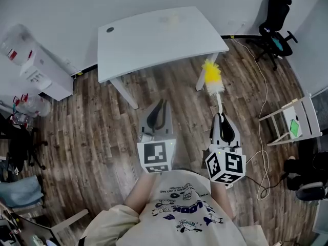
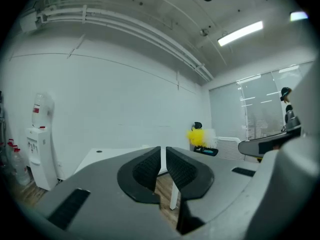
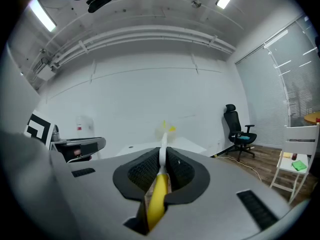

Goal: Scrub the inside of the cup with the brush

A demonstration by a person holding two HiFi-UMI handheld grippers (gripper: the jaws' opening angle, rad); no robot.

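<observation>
The right gripper (image 1: pixel 221 117) has its fingers clamped on the brush (image 1: pixel 212 76) handle, and the left gripper (image 1: pixel 162 104) is clenched on nothing. The cup (image 1: pixel 171 18) seems to stand upper centre on the bench (image 1: pixel 133 45). It should be steadied before scrubbing.

An office: desk (image 1: pixel 154 40), swivel chair (image 1: pixel 277 20) (water dispenser (image 2: pixel 39 154) too).
</observation>
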